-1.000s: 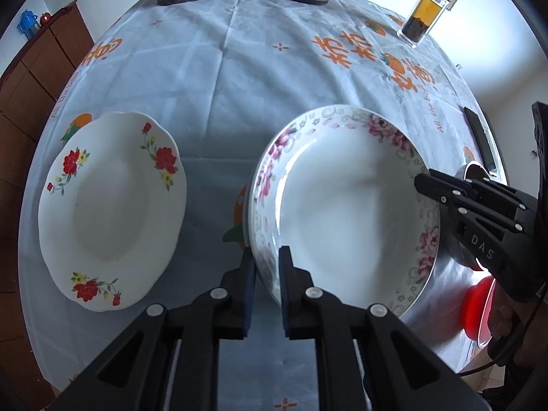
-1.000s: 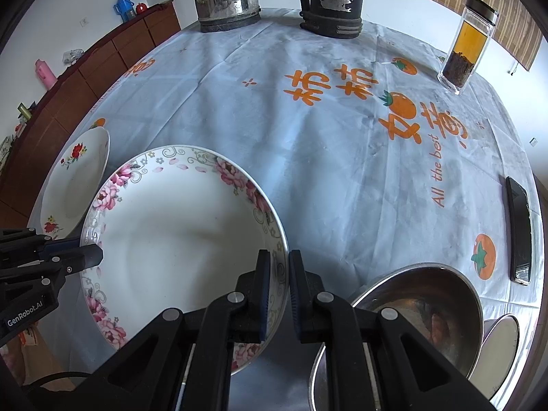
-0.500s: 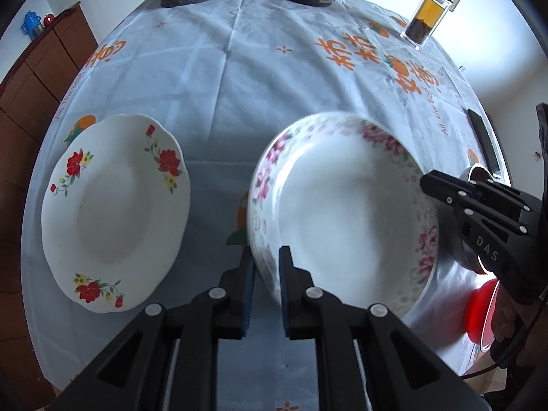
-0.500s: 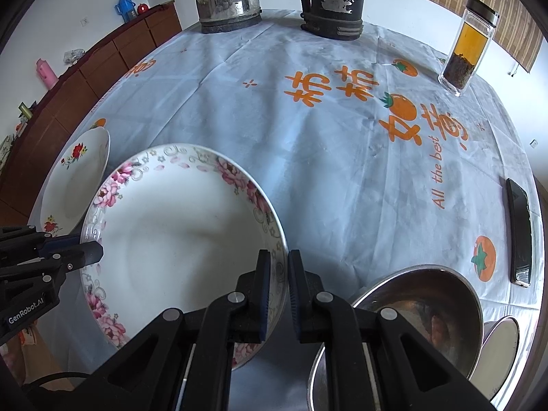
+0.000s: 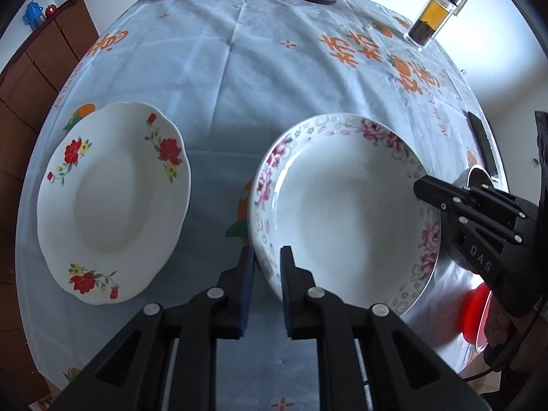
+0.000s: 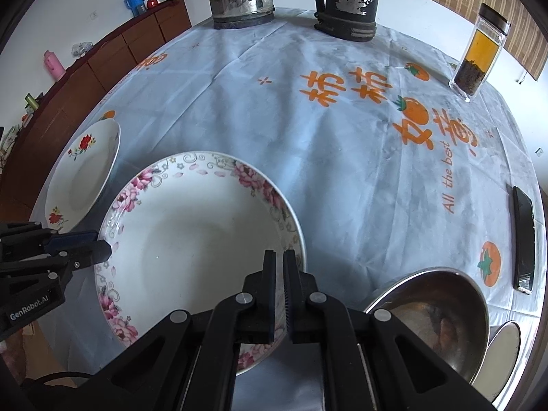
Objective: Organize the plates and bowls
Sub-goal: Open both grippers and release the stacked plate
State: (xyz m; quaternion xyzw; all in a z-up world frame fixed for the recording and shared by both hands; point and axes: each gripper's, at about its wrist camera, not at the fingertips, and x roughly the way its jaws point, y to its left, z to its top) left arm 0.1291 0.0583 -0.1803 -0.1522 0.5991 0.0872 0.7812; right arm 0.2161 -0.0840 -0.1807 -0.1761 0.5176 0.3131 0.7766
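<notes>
Porcelain rim sat between the pads of both my tongs: the left gripper [image 5: 267,260] pinched the near-left edge of the pink-flowered plate [image 5: 342,212], and the right gripper [image 6: 279,267] had just finished closing on the near-right edge, so each pair of jaws stood almost shut with only the thin rim between them. Compared with a moment earlier, the plate had tipped a little and its left edge seemed to ride higher off the tablecloth [image 5: 239,85], which I took to mean the two-handed lift was starting. The red-flowered plate [image 5: 113,202] lay to the left, just beside it and apart from it, the likely place to stack. Near right, a steel bowl [image 6: 431,301] sat close to the plate; whether they touched I could not tell, as my right tongs covered the gap. A red thing [image 5: 474,311] at the right edge and a smaller steel rim [image 6: 503,342] were cut off.
</notes>
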